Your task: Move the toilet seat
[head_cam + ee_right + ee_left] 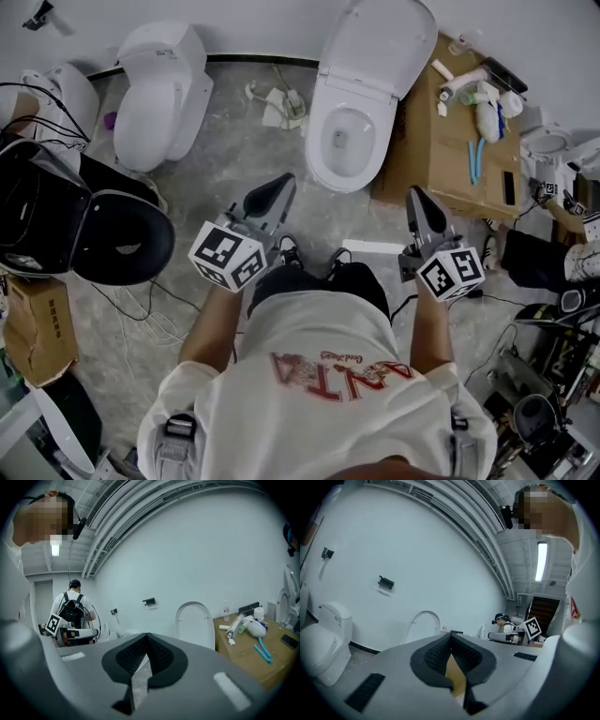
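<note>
Black toilet at left, cluttered brown table at right

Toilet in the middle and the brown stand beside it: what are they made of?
Toilet: glossy white, smooth rounded bowl with a sheen, probably glazed ceramic. Brown stand: matte, flat tan faces with a sharp edge, likely cardboard, possibly wood.

In the head view the top edge cuts off the raised lid of the white toilet, and the black toilet runs off the left edge. In the left gripper view the left gripper hides all but the lid's top arc, and a distant person is too small to make out. In the right gripper view the right gripper hides the toilet bowl and the lower body of a person with a backpack.
</note>
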`<state>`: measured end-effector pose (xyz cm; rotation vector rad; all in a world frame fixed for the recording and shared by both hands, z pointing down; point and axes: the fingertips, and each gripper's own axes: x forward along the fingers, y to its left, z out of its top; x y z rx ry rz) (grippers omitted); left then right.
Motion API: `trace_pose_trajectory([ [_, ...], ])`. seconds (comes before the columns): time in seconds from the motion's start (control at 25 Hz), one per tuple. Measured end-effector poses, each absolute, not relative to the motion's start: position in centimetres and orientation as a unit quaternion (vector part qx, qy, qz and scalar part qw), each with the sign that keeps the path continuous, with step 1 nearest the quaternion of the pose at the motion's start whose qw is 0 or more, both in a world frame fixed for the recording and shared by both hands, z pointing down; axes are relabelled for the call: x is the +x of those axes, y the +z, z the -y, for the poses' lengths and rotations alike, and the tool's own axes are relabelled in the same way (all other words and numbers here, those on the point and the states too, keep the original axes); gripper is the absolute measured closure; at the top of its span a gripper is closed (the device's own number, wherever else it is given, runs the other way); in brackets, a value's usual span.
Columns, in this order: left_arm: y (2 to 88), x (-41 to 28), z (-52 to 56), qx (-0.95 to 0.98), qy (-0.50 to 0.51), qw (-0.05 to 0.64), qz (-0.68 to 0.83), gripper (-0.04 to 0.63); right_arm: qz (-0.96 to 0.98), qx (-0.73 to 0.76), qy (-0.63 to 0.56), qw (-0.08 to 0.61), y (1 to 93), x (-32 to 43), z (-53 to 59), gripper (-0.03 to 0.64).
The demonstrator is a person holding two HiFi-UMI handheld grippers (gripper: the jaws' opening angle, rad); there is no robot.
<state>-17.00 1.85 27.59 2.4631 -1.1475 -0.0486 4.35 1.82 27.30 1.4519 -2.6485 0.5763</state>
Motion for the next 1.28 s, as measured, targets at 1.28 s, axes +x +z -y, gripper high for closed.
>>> trace_pose_trajectory([
  [1.28, 50.4, -5.6, 13.4, 0.832, 0.070, 0.370, 0.409, 0.584, 0.789, 0.457, 0.408, 0.034, 52.6, 15.2, 10.0, 0.612],
])
